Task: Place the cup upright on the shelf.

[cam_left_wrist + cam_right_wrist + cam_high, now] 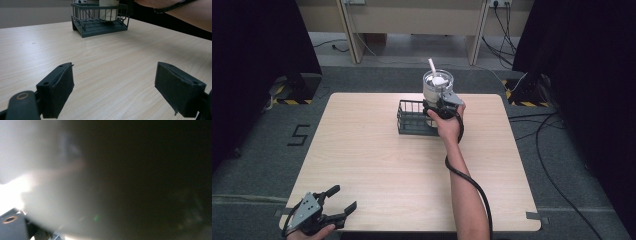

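Your left gripper (343,199) sits low at the near left counter (377,165) edge, jaws spread wide apart. Your right arm (464,190) is stretched forward, hand (448,125) raised, right gripper (439,102) at the far centre; its jaw state is unreadable.

A single black numeral 5 (299,135) stands on the grey carpeted floor (257,150), left of the light wooden desk (387,165) in the high view; it is the 1 sign that can be read; the white cup (108,11) standing in the dark wire basket (100,21), seen in the left gripper view, carries some faint grey print low on its side, too small and blurred to make out.
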`<state>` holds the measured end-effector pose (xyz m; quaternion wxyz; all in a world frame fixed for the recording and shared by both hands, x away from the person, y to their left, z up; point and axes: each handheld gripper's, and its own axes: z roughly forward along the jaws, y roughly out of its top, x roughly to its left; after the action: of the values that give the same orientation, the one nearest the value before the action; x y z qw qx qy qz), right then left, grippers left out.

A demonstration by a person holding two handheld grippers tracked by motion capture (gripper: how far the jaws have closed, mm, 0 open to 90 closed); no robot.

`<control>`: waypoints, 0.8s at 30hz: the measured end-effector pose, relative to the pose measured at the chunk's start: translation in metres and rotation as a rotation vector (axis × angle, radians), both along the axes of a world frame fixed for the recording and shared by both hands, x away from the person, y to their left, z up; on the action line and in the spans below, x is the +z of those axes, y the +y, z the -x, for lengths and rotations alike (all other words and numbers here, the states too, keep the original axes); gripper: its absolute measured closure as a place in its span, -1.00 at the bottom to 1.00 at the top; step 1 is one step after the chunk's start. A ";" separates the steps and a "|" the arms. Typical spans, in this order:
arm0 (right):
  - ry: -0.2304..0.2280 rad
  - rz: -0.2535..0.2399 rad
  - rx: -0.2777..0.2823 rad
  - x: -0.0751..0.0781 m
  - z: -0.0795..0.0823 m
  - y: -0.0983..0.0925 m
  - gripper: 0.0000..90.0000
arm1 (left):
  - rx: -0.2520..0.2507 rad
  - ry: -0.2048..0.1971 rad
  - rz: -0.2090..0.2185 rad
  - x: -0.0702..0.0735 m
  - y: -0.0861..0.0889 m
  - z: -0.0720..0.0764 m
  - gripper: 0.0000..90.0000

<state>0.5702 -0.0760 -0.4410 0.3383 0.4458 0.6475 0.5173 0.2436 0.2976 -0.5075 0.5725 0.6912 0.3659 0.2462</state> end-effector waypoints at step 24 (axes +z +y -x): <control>-0.029 0.022 -0.079 -0.002 0.016 0.006 -0.79 | -0.004 -0.001 -0.006 0.000 -0.001 0.000 -0.67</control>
<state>0.5539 -0.0702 -0.4435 0.3726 0.4597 0.6300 0.5029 0.2440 0.2966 -0.5075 0.5713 0.6933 0.3636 0.2465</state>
